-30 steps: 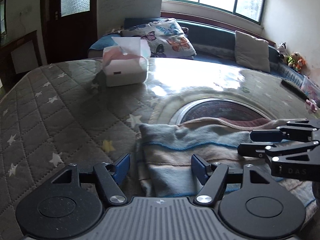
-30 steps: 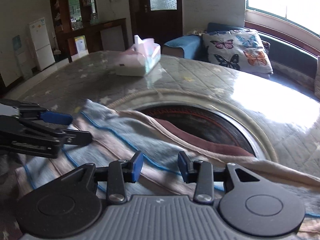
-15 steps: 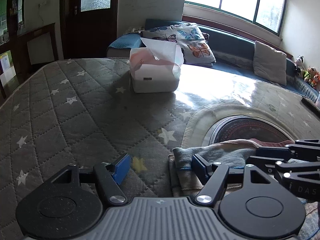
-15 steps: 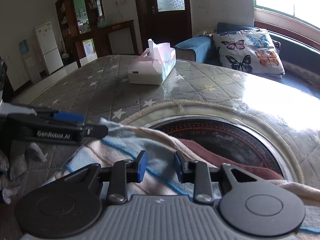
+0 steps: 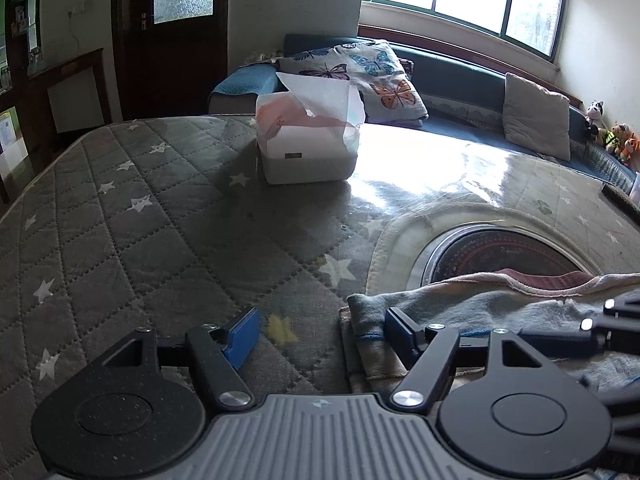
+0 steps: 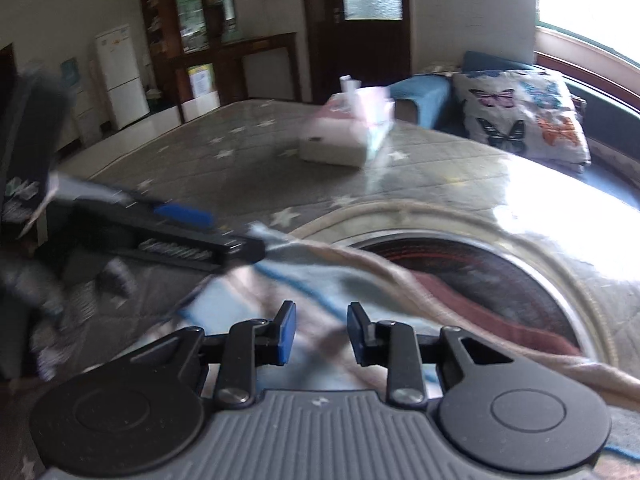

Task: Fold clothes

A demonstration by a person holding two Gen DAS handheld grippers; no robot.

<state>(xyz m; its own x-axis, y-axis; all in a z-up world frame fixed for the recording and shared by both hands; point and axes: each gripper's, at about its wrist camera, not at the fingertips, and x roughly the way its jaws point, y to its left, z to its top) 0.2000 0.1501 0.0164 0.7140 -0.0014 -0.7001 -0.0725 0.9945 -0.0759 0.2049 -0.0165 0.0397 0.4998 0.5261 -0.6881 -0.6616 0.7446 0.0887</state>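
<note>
A striped blue, beige and pink garment (image 5: 480, 312) lies folded on the quilted grey star-patterned table (image 5: 140, 240), over a round dark inset. My left gripper (image 5: 320, 336) is open; its right finger rests at the garment's left edge and its left finger is over bare quilt. My right gripper (image 6: 320, 332) is open, hovering just over the garment (image 6: 320, 280), which is blurred by motion. The left gripper shows in the right wrist view (image 6: 224, 236) at the cloth's left corner. The right gripper's fingers (image 5: 600, 332) show at the right edge of the left wrist view.
A white tissue box (image 5: 308, 136) stands on the far part of the table; it also shows in the right wrist view (image 6: 352, 132). Behind are a blue sofa with a butterfly pillow (image 5: 360, 72), a dark door and a window. The round inset (image 6: 480, 264) lies right of the garment.
Both grippers have drawn back toward the garment's left edge. The left gripper now straddles the cloth's left edge instead of its middle. The right view has become blurred.
</note>
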